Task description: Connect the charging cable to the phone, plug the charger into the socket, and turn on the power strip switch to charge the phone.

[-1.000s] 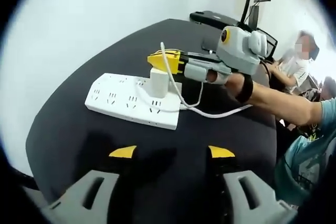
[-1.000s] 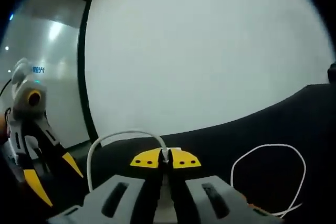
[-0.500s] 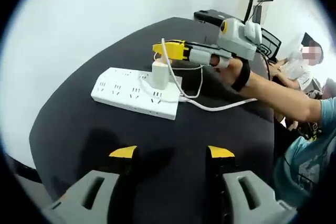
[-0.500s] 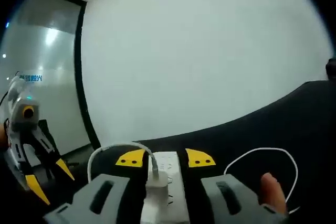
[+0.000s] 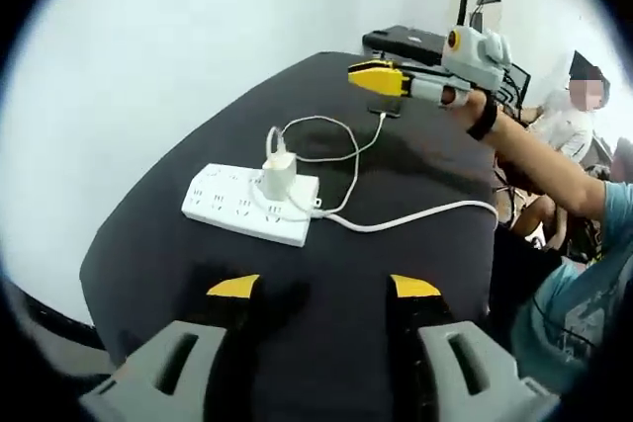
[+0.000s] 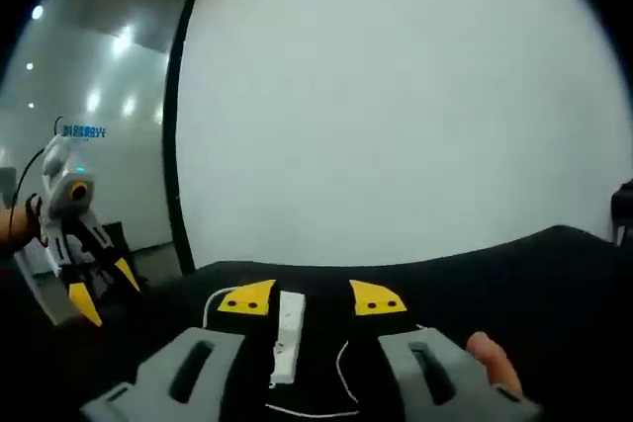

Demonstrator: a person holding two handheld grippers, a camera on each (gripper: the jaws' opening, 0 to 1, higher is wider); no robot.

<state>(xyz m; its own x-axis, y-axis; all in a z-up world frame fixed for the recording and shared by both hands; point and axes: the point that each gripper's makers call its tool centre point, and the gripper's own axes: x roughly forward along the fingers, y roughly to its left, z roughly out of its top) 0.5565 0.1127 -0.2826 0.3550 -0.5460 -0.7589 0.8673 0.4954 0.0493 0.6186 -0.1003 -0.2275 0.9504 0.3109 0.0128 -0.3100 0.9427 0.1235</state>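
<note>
- while the charger sat plugged into the white power strip on the dark bench, both hand-held grippers stood clear of it.
- left hand-held gripper hovered near the bench's edge with its jaws spread and nothing between them.
- right hand-held gripper hung above the far side of the bench; in the right gripper view its jaws stood apart and empty.
- the phone appeared to lie just below the right hand-held gripper's tips, with the thin cable looping from the charger to its near end, though the joint was too small to confirm.
- the step in hand seemed to be the strip's switch, which i could not pick out.
- to do it well, i judged: bring one closed tip straight down on the switch, keep off the charger and cable, and steady the strip so it would not slide.
</note>
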